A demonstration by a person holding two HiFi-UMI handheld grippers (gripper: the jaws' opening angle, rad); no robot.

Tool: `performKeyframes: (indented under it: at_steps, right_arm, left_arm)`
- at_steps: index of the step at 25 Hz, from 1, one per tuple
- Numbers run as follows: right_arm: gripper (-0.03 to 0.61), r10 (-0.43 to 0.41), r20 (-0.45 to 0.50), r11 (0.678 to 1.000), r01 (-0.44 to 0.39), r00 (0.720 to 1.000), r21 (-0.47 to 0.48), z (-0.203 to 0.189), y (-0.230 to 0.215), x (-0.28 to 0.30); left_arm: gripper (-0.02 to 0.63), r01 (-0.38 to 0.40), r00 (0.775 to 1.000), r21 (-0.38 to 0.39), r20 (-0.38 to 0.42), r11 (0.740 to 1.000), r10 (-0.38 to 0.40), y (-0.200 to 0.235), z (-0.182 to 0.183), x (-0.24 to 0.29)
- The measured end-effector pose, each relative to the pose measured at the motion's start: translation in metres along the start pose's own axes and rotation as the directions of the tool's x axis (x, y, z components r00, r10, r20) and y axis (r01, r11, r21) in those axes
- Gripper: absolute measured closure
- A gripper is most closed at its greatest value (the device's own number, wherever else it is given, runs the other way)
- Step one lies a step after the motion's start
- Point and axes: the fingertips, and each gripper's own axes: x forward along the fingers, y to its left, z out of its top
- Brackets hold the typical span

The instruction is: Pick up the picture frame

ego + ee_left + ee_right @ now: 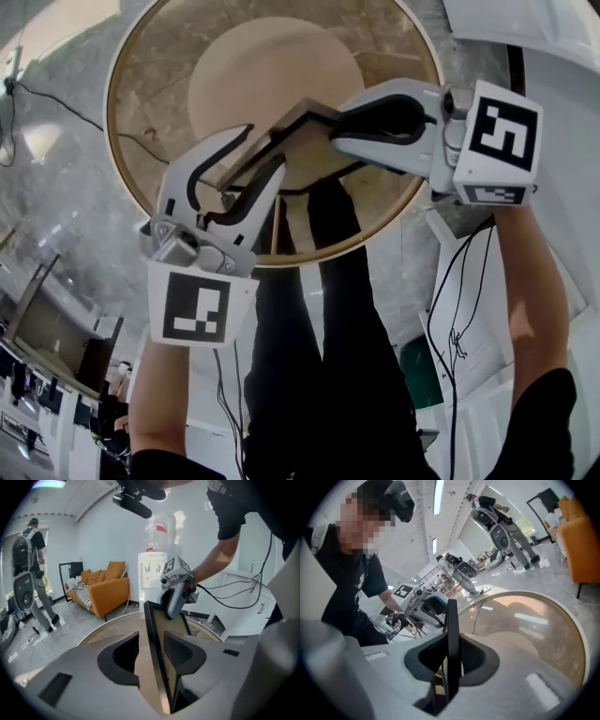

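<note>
The picture frame (pixel 281 131) stood edge-up over the round tabletop (pixel 169 56), the right gripper (pixel 336 131) with jaws closed on its rim. The left gripper (pixel 258 150) had jaws open around it. It looked stiff, light and likely fragile, so best gripped by the rim.

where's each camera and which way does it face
Head view: on the person's head, facing steeply down at round table, picture frame, left gripper, right gripper; forearms, legs show.
Left gripper view: on the left gripper, along its parted jaws past the picture frame to the right gripper and orange sofa; forearm shows.
Right gripper view: on the right gripper, jaws clamping the picture frame, facing the left gripper and person's torso.
Shared: all show picture frame and round table.
</note>
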Motion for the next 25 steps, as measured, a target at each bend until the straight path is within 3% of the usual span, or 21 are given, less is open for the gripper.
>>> performKeyframes:
  at_steps: [2, 4, 5, 6, 8, 11, 15, 20, 25]
  right_arm:
    - [0.517, 0.011, -0.047, 0.997, -0.014, 0.999, -0.072, 0.008, 0.016, 0.000]
    - [0.517, 0.010, -0.078, 0.993, -0.019, 0.997, -0.115, 0.015, 0.026, 0.001]
    - [0.517, 0.006, -0.089, 0.991, -0.017, 0.996, -0.133, 0.017, 0.029, 0.002]
    - [0.517, -0.001, -0.099, 0.989, -0.014, 0.995, -0.148, 0.018, 0.031, 0.003]
    - [0.517, -0.009, -0.100, 0.986, -0.008, 0.995, -0.169, 0.017, 0.035, 0.002]
    - [0.517, 0.002, -0.086, 0.979, -0.019, 0.996, -0.203, 0.017, 0.048, -0.004]
    - [0.517, 0.001, -0.110, 0.973, -0.026, 0.994, -0.228, 0.018, 0.064, -0.009]
    - [0.508, -0.022, -0.051, 0.984, 0.013, 0.998, -0.180, 0.033, 0.074, -0.006]
    - [0.426, -0.014, -0.004, 0.987, 0.013, 1.000, -0.163, 0.048, 0.081, -0.004]
  left_arm:
    - [0.436, 0.091, 0.995, -0.040, -0.025, 0.995, -0.092, -0.009, -0.003, -0.001]
    - [0.445, 0.195, 0.974, -0.089, -0.101, 0.977, -0.203, -0.022, -0.014, -0.001]
    - [0.488, 0.230, 0.960, -0.087, -0.140, 0.969, -0.241, -0.028, -0.019, -0.001]
    - [0.488, 0.248, 0.952, -0.076, -0.164, 0.966, -0.257, -0.032, -0.020, -0.002]
    - [0.488, 0.249, 0.954, -0.080, -0.150, 0.965, -0.258, -0.035, -0.015, -0.003]
    - [0.512, 0.254, 0.960, -0.149, -0.083, 0.956, -0.268, -0.039, -0.003, -0.013]
    - [0.523, 0.314, 0.944, -0.192, -0.042, 0.930, -0.327, -0.049, 0.004, -0.025]
    - [0.526, 0.253, 0.962, -0.159, -0.062, 0.954, -0.266, -0.040, 0.014, -0.046]
    - [0.528, 0.245, 0.966, -0.125, -0.053, 0.962, -0.253, -0.040, 0.022, -0.071]
